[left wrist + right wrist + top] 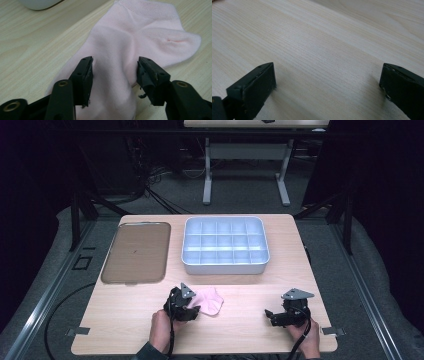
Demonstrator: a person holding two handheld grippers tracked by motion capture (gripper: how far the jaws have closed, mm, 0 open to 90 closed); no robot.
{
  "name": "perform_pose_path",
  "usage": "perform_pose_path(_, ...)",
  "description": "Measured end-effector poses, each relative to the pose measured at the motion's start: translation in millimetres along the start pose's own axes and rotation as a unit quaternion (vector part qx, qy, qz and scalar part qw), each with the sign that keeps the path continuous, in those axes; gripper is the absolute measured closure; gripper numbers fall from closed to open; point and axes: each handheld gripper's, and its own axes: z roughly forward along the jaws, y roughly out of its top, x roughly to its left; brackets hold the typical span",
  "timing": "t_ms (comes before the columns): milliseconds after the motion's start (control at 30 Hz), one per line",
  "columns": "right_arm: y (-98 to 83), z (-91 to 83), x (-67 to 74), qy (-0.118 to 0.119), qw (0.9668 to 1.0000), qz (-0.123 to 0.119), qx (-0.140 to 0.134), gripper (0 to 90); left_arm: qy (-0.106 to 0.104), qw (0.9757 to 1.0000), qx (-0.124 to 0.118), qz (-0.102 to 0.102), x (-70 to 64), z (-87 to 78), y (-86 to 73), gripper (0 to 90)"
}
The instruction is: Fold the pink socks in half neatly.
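left gripper (114, 75) straddling a flat pale pink ankle sock (140, 37), lower centre of the high view

its jaws stand half apart, not yet pinching; right gripper (327, 82) gapes over bare wooden table (317, 37). closing shallow could catch one layer and slip.

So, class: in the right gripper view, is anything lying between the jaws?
No, the right gripper has bare wooden table between its open jaws.
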Motion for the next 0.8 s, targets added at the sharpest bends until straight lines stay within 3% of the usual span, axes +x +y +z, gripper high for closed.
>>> perform_pose_path(400, -0.1, 0.0, 0.1, -0.001, 1.0000, 0.001, -0.001, 0.0, 0.004, 0.9998, -0.010, 0.018, 0.2, -2.5, -3.9, 79.1)
perform_pose_path(633, -0.2, 0.0, 0.1, -0.001, 1.0000, 0.002, -0.002, 0.0, -0.013, 0.9989, -0.041, 0.015, 3.1, -4.2, -7.4, 82.3)
perform_pose_path(800, -0.1, 0.0, 0.1, -0.001, 1.0000, 0.001, -0.001, 0.0, -0.029, 0.9977, -0.060, 0.010, 2.3, -13.6, -1.3, 82.3)
